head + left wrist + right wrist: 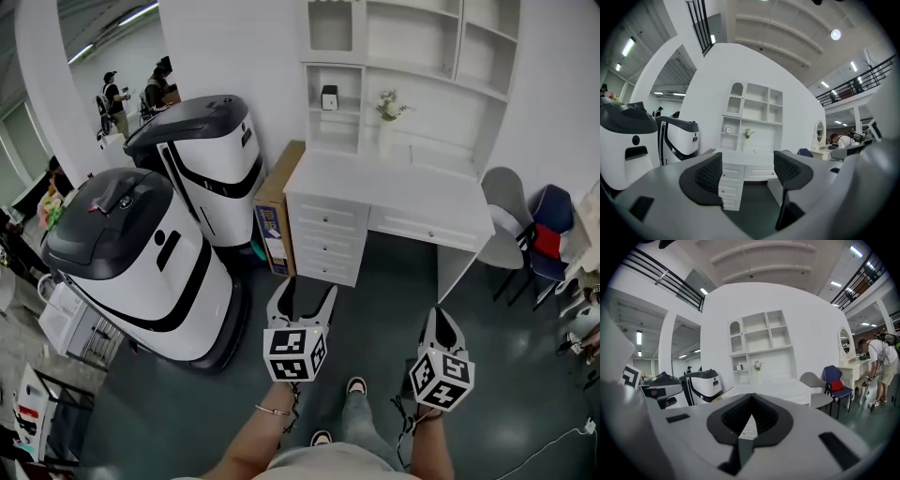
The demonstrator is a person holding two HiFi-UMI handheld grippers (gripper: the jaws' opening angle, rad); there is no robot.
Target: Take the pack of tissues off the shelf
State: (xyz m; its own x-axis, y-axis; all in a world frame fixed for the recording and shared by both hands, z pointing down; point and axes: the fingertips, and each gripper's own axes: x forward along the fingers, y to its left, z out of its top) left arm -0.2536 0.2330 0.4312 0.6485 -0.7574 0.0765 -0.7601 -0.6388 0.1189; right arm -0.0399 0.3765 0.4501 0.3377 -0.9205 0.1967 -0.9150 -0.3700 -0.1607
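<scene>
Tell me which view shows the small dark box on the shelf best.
Head view: the dark box looks largest there, standing alone in a shelf compartment left of the flowers. In the left gripper view the box and in the right gripper view the box is only a tiny dark speck.

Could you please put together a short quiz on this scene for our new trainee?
1. True or false: the jaws of the left gripper stand apart with nothing between them.
2. The small dark box sits: A on the floor; B in a compartment of the shelf; C on a chair.
3. Fill in: the right gripper is ____ (open or shut).
Key: 1 true; 2 B; 3 shut.
</scene>
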